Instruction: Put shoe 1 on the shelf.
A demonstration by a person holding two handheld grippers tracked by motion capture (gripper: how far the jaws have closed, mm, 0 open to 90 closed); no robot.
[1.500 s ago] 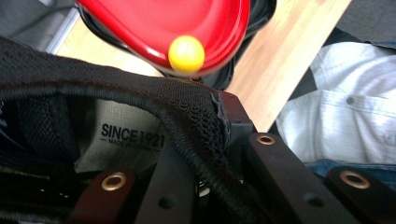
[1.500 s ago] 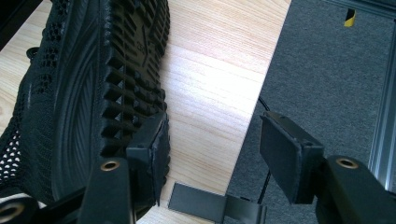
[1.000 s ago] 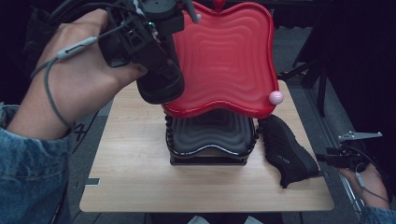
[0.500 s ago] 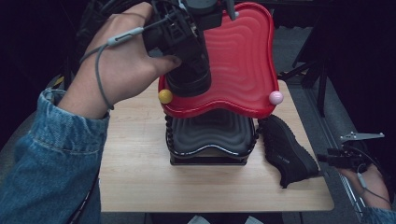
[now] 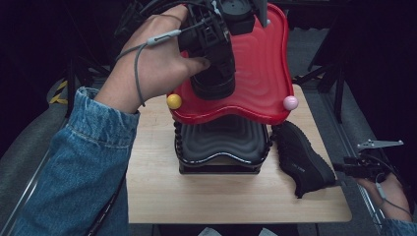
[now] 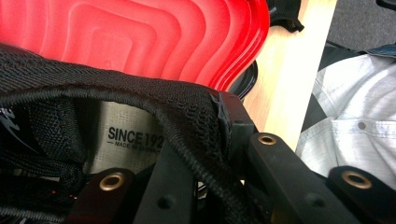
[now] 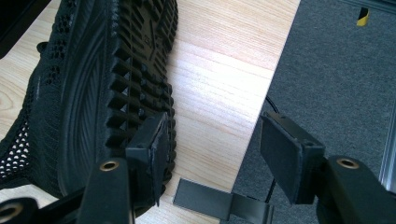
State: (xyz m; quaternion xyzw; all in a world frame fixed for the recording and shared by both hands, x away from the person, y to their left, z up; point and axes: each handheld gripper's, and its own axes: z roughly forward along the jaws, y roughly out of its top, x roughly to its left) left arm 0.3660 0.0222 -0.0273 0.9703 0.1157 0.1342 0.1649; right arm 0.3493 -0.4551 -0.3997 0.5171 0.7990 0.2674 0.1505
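Note:
My left gripper [image 5: 212,59] is shut on a black shoe [image 5: 212,81] and holds it over the red wavy tray [image 5: 263,69], the top tier of a rack. In the left gripper view the jaws [image 6: 205,158] pinch the shoe's knit collar [image 6: 140,95], with the red tray [image 6: 140,32] just behind it. A second black shoe [image 5: 302,157] lies on its side at the table's right edge. My right gripper [image 5: 355,167] stands open beside that shoe. In the right gripper view its left pad [image 7: 156,149] is close to the sole [image 7: 116,60], and nothing is between the jaws [image 7: 210,149].
Under the red tray sits a black ribbed tray [image 5: 221,142] on the wooden table [image 5: 196,196]. A yellow knob [image 5: 173,101] and a pink knob [image 5: 290,103] mark the red tray's front corners. Grey floor [image 7: 336,70] lies past the table's right edge.
My left hand has carried the held shoe to the right and slightly down, further over the red tray, uncovering the yellow knob. The right gripper and the lying shoe have not moved.

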